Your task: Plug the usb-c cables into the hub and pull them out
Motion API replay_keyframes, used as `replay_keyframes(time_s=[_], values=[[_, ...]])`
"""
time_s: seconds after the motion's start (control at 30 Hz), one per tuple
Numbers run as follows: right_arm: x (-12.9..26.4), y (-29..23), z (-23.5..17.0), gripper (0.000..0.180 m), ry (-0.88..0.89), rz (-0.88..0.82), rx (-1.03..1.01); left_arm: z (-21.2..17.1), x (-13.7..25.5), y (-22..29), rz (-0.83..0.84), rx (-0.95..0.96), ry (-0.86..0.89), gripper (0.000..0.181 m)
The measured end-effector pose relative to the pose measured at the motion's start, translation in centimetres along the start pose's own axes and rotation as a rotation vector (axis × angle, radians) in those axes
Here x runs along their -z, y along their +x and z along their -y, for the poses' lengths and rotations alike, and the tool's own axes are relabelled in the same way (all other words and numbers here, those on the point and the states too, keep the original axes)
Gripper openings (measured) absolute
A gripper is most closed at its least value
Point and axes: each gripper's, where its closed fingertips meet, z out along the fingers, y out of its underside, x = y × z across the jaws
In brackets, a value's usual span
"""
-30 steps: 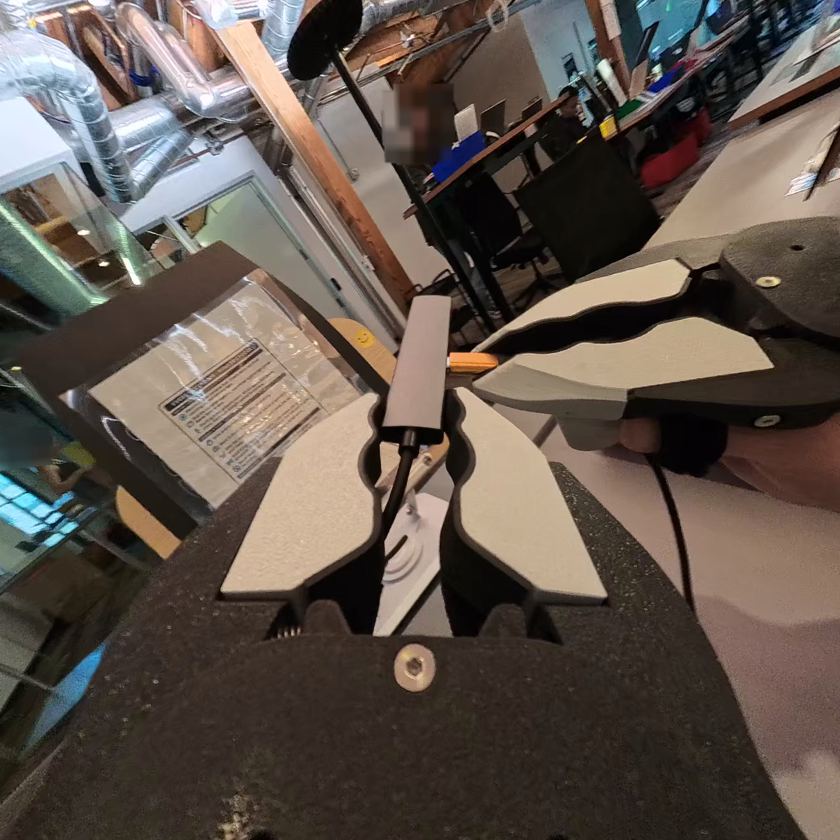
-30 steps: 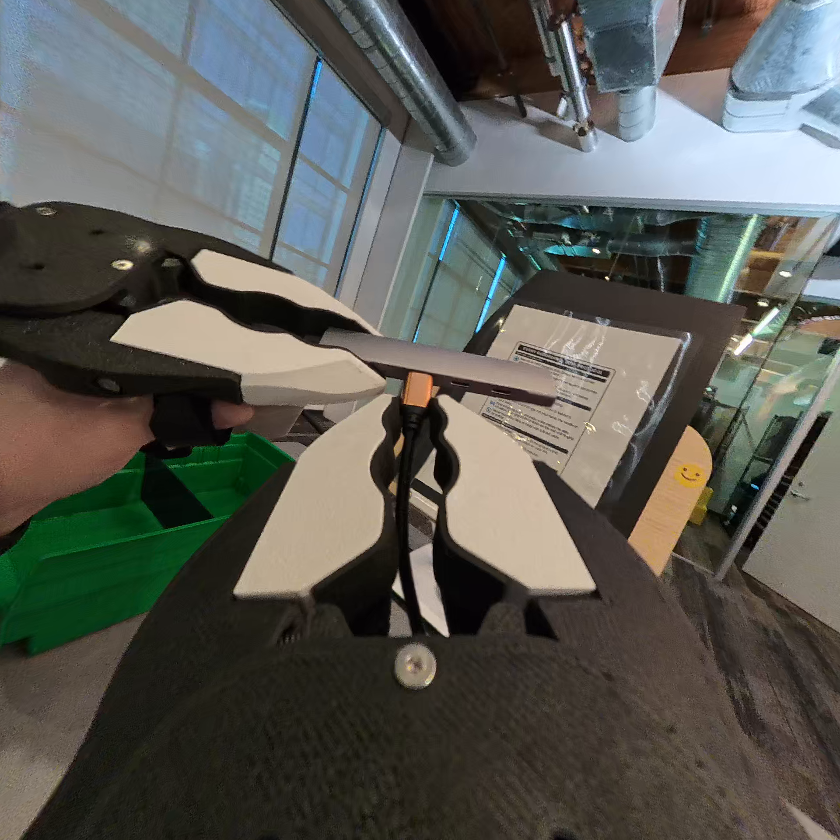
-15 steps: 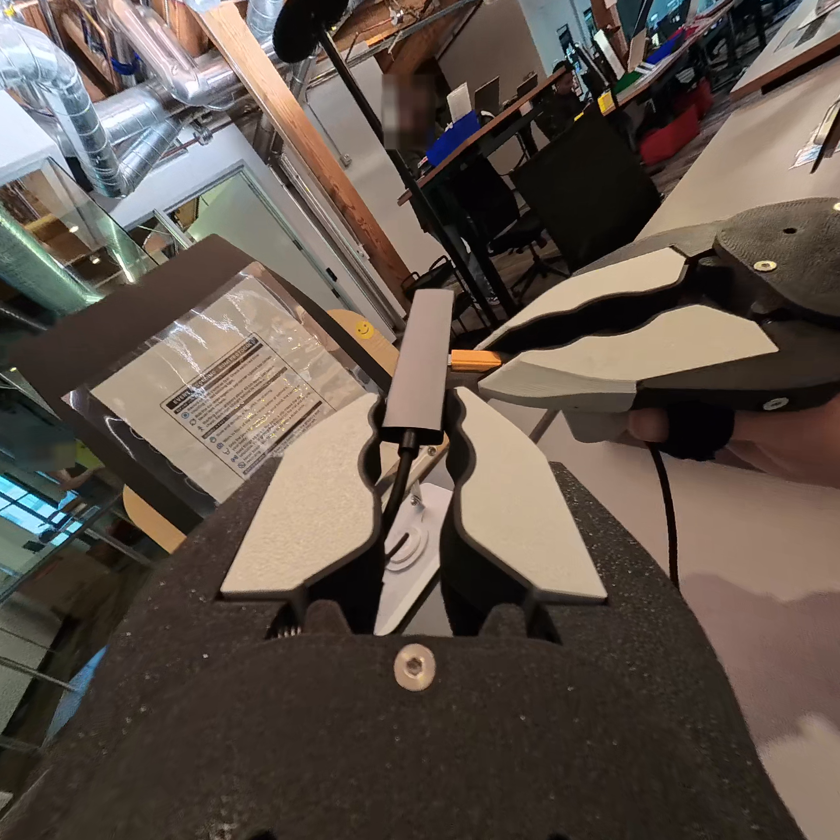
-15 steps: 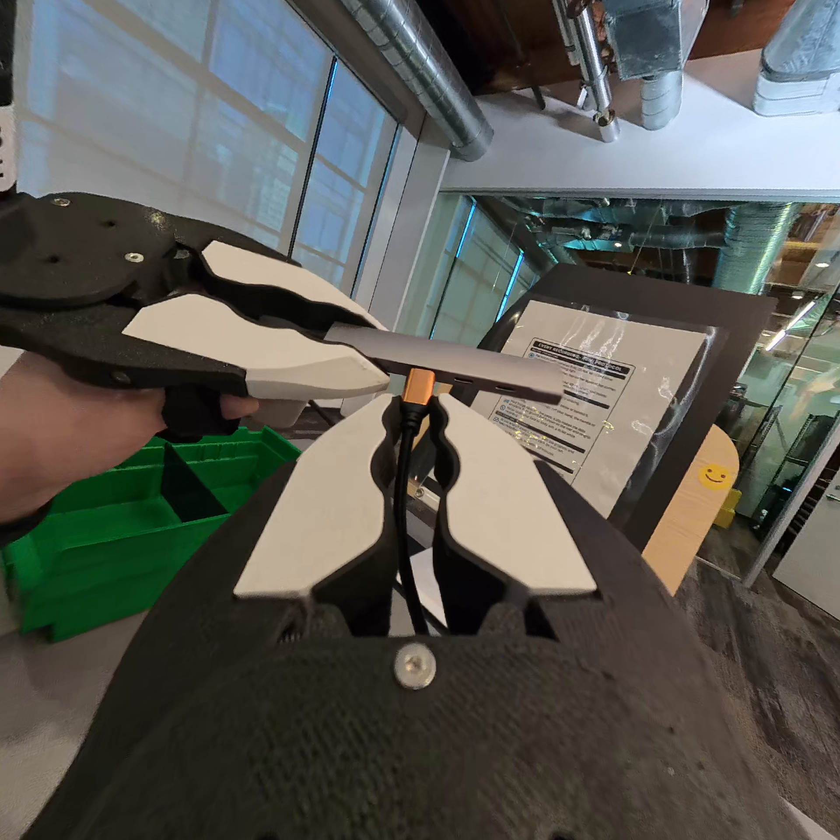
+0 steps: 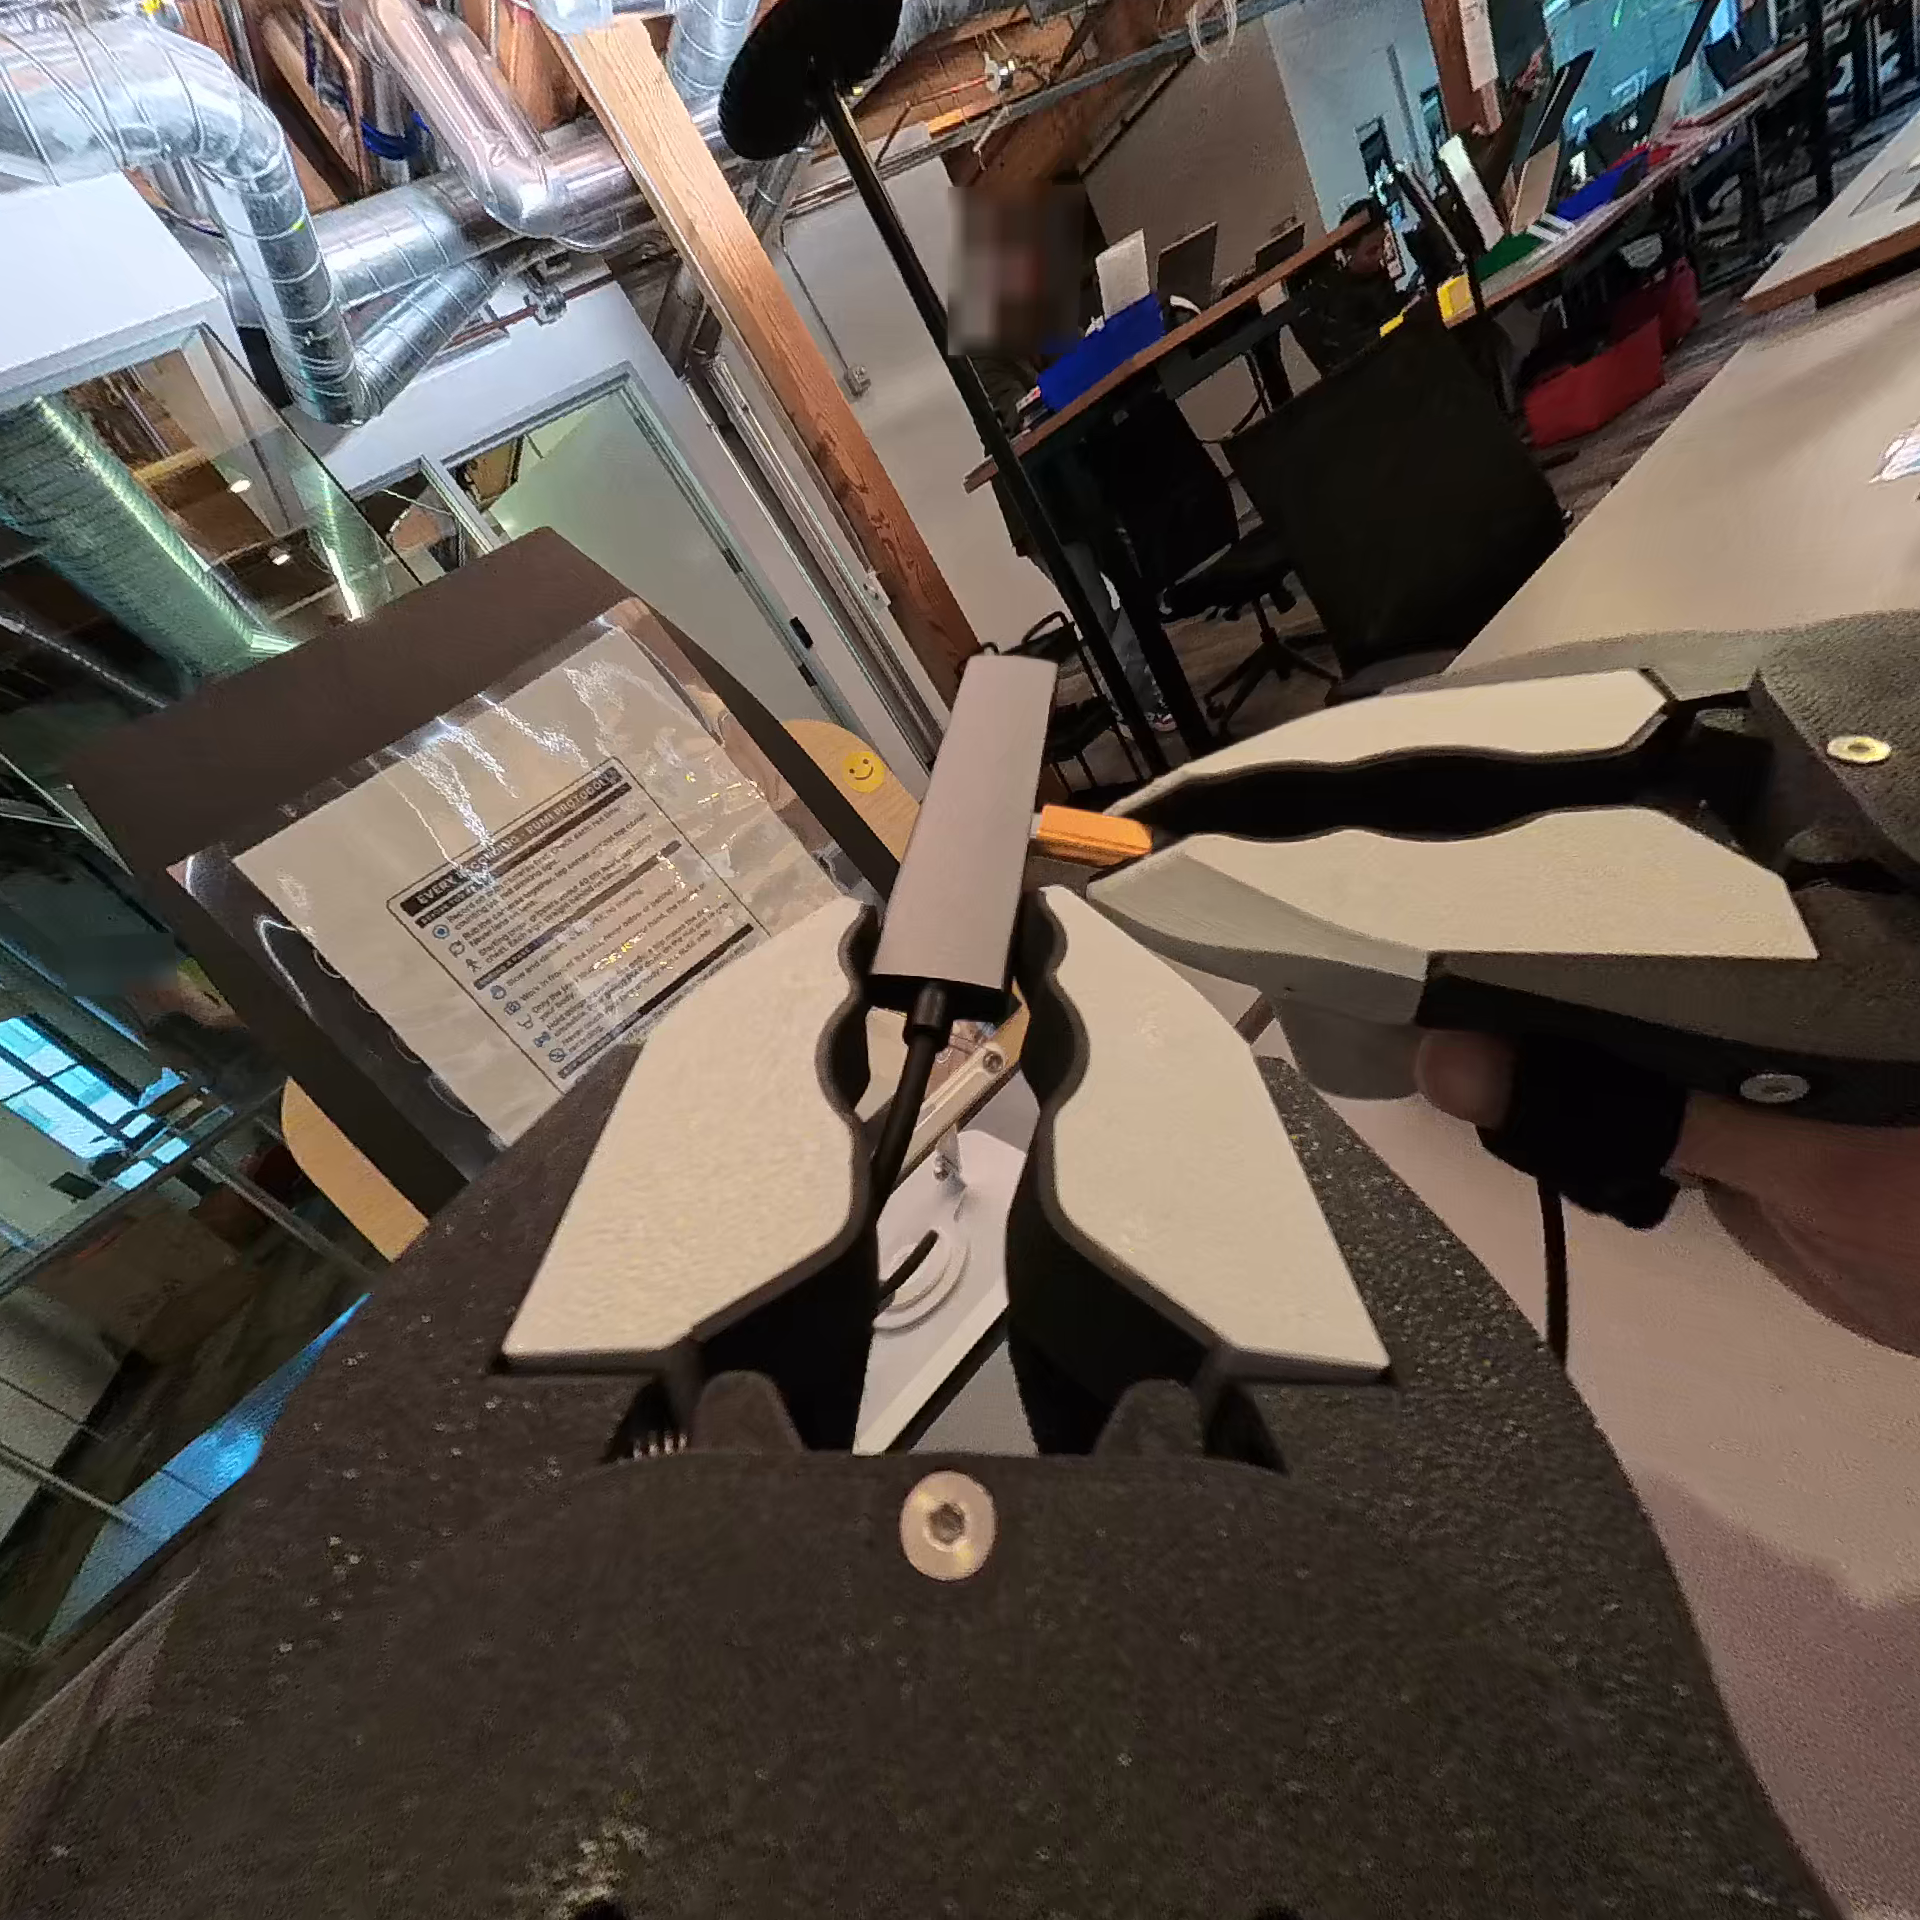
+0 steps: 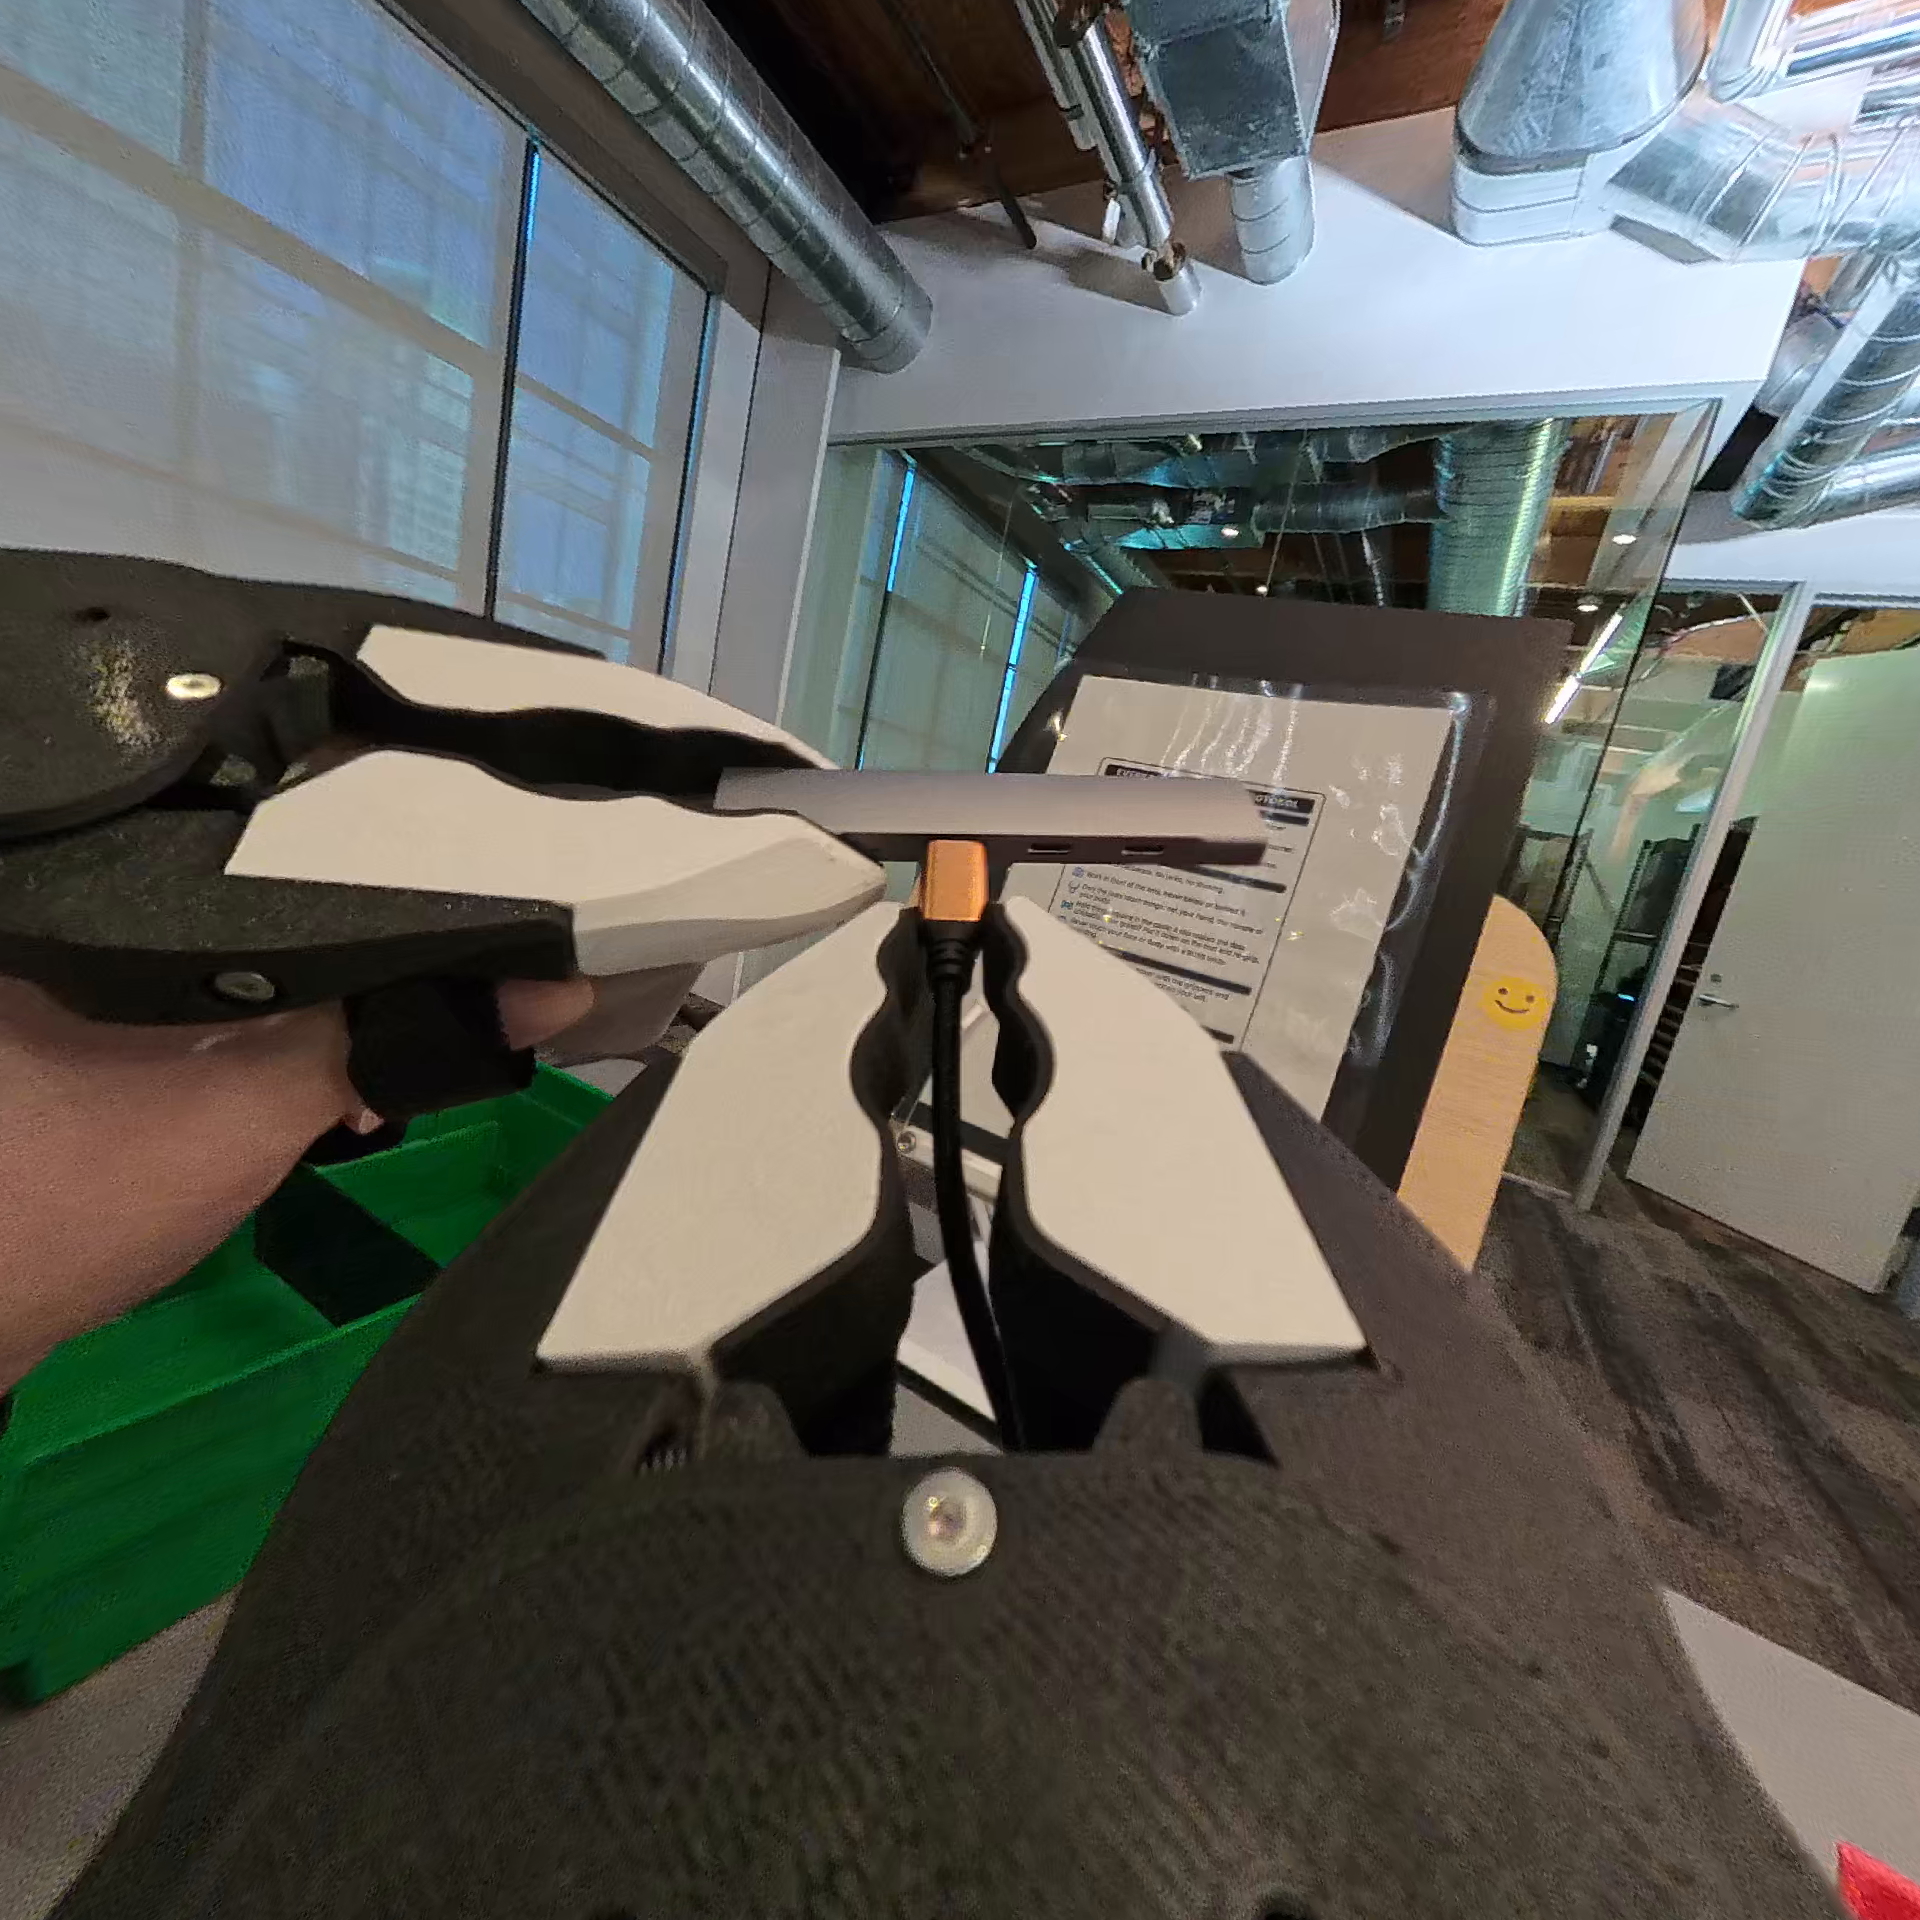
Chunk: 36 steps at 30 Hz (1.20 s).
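Note:
My left gripper [image 5: 940,925] is shut on the near end of the dark grey hub [image 5: 977,810], held up in the air pointing away. The hub's own black cable [image 5: 904,1091] hangs back between the fingers. My right gripper [image 6: 951,914] is shut on the orange usb-c plug [image 6: 954,878], whose black cable [image 6: 951,1091] runs back between the fingers. The plug sits against the hub's side edge [image 6: 1039,816], at the port nearest the left gripper [image 6: 831,831]. Two more ports beside it are free. In the left wrist view the right gripper [image 5: 1117,842] comes in from the right with the plug [image 5: 1091,831].
A black-framed board with a plastic-covered sheet [image 5: 499,862] stands just behind the hub; it also shows in the right wrist view [image 6: 1299,831]. A green bin [image 6: 156,1403] sits low left. The pale table [image 5: 1714,520] stretches right. A black lamp pole [image 5: 935,312] rises behind. The grippers are tip to tip, or close to it.
Both grippers have drifted a little together, so the background has shifted. Both grips are unchanged and the plug still meets the hub's side.

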Motion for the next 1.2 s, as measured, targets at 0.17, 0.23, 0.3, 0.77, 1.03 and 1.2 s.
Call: replay_keyframes(time_s=[0.17, 0.23, 0.3, 0.77, 1.03, 1.2], values=[[0.1, -0.2, 0.5, 0.013, 0.009, 0.041, 0.018, 0.4, 0.3, -0.1, -0.017, -0.023, 0.020, 0.025], [0.1, -0.5, 0.6, 0.013, 0.004, 0.094, 0.061, 0.4, 0.5, -0.1, -0.050, -0.014, 0.020, 0.025], [0.1, -0.6, 0.6, 0.014, -0.016, 0.128, 0.082, 0.3, 0.6, -0.1, -0.069, -0.005, 0.012, 0.025], [0.2, -2.8, 0.3, 0.013, -0.031, 0.117, 0.089, 0.2, 4.3, -7.3, -0.011, 0.222, 0.094, 0.023], [6.6, 6.7, 8.2, 0.013, -0.080, 0.157, 0.146, 0.7, 6.0, -7.2, -0.043, 0.184, 0.060, 0.024], [11.2, 13.7, 6.9, 0.013, -0.255, 0.051, 0.232, 0.3, 4.8, -5.1, -0.065, 0.082, 0.000, 0.024]])
